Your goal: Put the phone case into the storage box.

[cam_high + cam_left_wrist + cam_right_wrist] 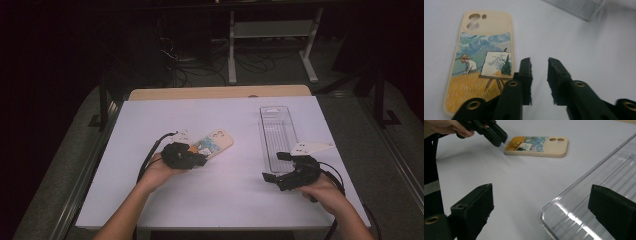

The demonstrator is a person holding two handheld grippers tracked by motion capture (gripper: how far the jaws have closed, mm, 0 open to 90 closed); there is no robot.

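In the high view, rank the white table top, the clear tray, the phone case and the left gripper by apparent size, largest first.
1. white table top, far the largest.
2. clear tray, long and narrow.
3. phone case and left gripper: they look much alike, and the gripper overlaps the case's near end, so I will not rank them.

The left black two-jaw gripper (pixel 199 161) has matte plastic jaws with brass-coloured screw rings and rough torn foam pads (pixel 528 75). The right black two-jaw gripper (pixel 276 166) carries a pale three-cornered plate on top. Black cables trail from both. The forearms are bare, without sleeves.
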